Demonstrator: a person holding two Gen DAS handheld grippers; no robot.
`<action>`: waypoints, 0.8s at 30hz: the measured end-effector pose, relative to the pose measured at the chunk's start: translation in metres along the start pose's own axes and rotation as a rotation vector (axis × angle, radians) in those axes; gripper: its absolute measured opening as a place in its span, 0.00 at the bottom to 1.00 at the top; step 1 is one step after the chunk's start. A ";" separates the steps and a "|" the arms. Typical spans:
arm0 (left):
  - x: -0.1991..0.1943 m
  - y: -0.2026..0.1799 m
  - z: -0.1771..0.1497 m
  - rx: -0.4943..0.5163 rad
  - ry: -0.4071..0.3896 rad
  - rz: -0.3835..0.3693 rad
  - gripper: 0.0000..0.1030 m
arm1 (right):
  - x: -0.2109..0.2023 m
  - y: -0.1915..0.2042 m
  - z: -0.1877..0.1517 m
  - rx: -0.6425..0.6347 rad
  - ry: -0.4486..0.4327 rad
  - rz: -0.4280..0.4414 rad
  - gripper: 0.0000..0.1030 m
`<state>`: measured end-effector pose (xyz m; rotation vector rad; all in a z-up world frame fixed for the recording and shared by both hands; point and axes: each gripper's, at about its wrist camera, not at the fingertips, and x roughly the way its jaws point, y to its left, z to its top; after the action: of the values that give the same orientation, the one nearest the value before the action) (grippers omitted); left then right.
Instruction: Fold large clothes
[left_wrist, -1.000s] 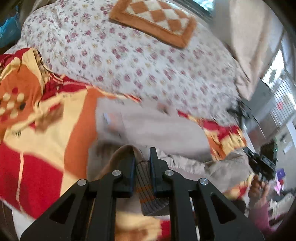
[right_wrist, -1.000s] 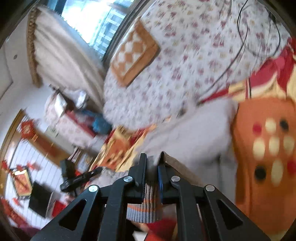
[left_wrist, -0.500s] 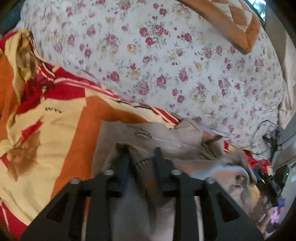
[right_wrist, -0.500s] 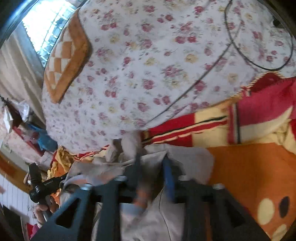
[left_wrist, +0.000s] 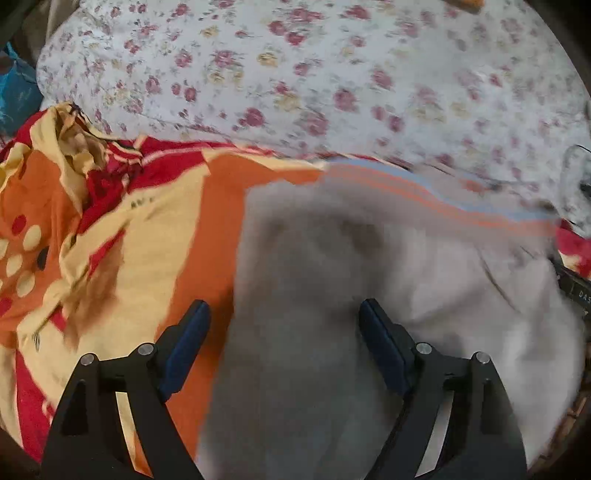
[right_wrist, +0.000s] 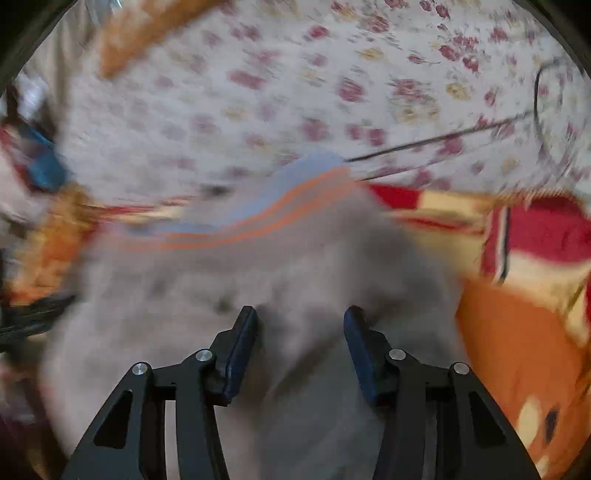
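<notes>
Left tool (left_wrist: 284, 314) is opening wide over the garment (left_wrist: 369, 295); right tool (right_wrist: 301, 321) is closing, garment (right_wrist: 295, 277) between its pads, ungripped.

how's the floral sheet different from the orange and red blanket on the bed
The floral sheet is white with small pink and yellow flowers; the orange and red blanket has big solid blocks of orange, red and yellow with pale dots. The sheet lies fairly smooth, while the blanket is bunched and wrinkled at its far left corner. The grey garment lies mostly on the blanket, only its striped hem reaching the sheet. Both are bed coverings.
</notes>
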<state>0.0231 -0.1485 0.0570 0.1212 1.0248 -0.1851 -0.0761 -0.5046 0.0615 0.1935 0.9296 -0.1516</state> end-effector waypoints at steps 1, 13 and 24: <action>0.005 0.003 0.006 -0.020 0.002 0.002 0.82 | 0.005 -0.007 0.007 0.054 0.010 -0.001 0.42; -0.035 0.014 0.006 -0.054 -0.054 -0.049 0.82 | -0.035 0.092 0.023 -0.151 -0.008 0.225 0.70; -0.021 0.000 0.003 0.016 -0.043 0.011 0.82 | 0.040 0.141 0.048 -0.225 -0.054 0.029 0.10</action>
<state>0.0144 -0.1473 0.0765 0.1368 0.9797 -0.1850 0.0144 -0.3802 0.0715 -0.0053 0.8824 -0.0251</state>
